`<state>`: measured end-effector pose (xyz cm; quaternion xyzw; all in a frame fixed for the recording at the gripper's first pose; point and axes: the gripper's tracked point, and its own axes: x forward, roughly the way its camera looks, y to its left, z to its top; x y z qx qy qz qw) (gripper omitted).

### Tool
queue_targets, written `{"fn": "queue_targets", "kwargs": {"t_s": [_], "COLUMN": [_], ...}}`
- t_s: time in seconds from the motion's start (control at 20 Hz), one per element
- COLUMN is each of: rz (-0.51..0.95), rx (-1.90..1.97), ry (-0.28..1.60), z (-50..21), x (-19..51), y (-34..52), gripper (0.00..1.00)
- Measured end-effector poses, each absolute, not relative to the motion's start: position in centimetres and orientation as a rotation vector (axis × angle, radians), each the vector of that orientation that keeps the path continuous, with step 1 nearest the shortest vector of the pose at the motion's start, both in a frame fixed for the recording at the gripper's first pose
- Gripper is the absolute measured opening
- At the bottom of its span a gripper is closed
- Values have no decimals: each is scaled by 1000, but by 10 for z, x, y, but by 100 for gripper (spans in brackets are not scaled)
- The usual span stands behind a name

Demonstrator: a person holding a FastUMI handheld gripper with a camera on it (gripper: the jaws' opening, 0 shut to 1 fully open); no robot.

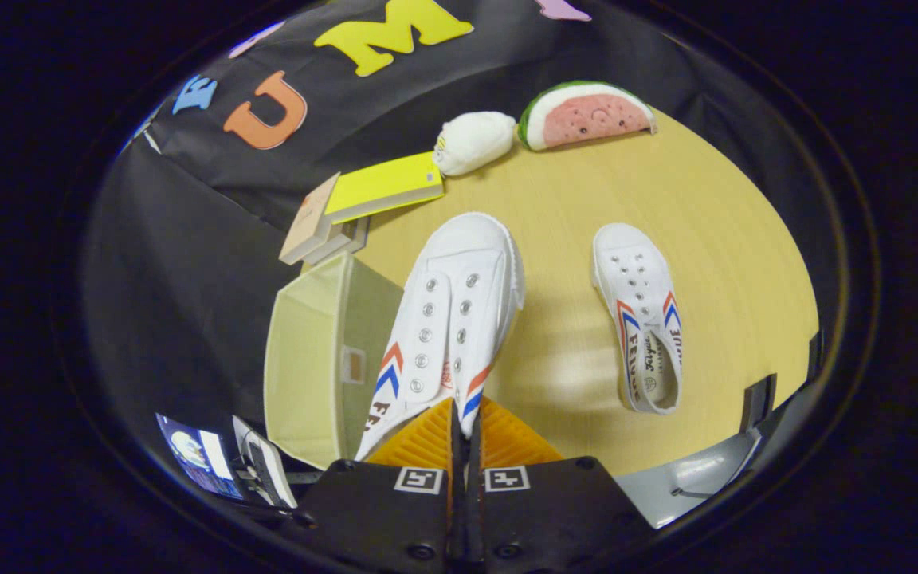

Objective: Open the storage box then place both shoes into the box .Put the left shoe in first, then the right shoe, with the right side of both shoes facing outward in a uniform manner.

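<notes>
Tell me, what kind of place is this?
Probably a recording booth: a wooden table against a black cloth wall, with props like a toy watermelon. The gripper is shut on a white shoe.

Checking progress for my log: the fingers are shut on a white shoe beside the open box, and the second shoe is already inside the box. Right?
Not quite. The gripper view shows the second shoe lying on the table, not inside the box. The rest holds: the gripper is shut on the white shoe beside the open box.
</notes>
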<state>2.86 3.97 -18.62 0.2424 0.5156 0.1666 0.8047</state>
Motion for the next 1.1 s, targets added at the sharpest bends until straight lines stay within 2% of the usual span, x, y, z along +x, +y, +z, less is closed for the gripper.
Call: {"fn": "queue_targets", "kwargs": {"t_s": [0.25, 0.5, 0.75, 1.1], "rz": [378, 437, 462, 426], "rx": [503, 488, 441, 362], "ry": [1032, 1052, 1109, 1263], "z": [-120, -104, -122, -191], "x": [12, 11, 29, 48], "y": [82, 162, 229, 275], "gripper": [5, 5, 5, 5]}}
